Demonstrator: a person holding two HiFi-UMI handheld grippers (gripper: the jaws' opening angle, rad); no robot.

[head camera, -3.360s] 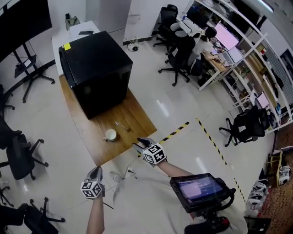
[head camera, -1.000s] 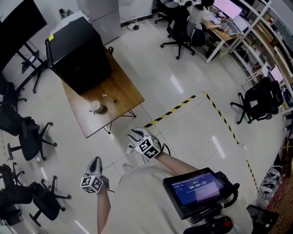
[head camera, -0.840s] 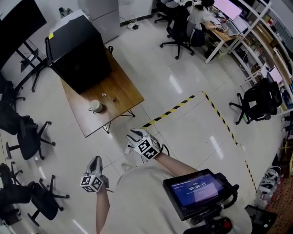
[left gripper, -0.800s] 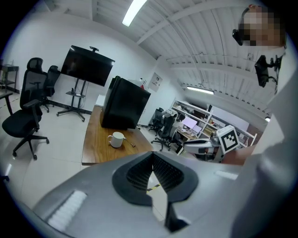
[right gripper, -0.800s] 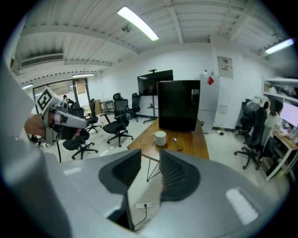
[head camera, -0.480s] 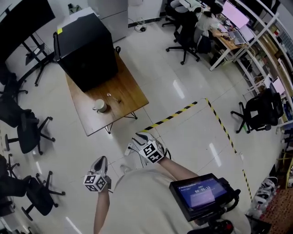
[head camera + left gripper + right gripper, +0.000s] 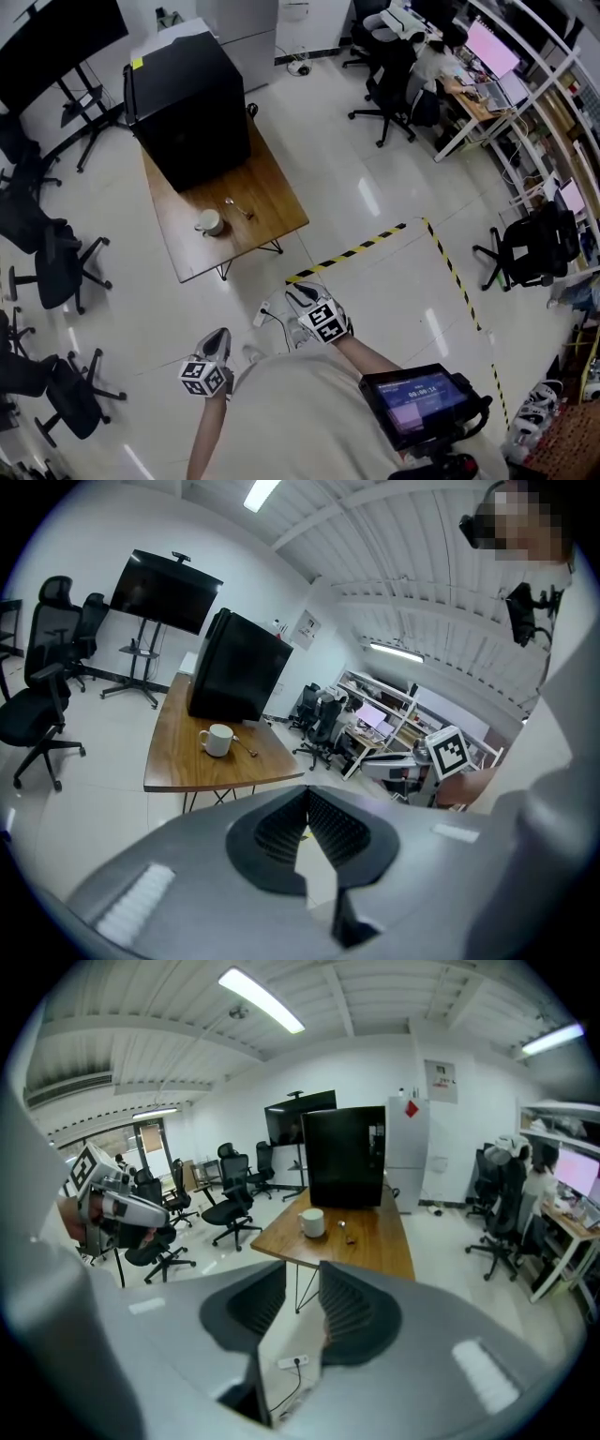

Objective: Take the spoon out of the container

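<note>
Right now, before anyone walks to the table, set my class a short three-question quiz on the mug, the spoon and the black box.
1. True or false: the spoon stands inside the mug.
2. Which thing shares the wooden table with the mug and spoon? A. a black box; B. a laptop; C. a plate.
3. In the head view, on which side of the mug does the spoon lie?

Key:
1. False. It lies on the tabletop, outside the mug.
2. A.
3. The right.
</note>
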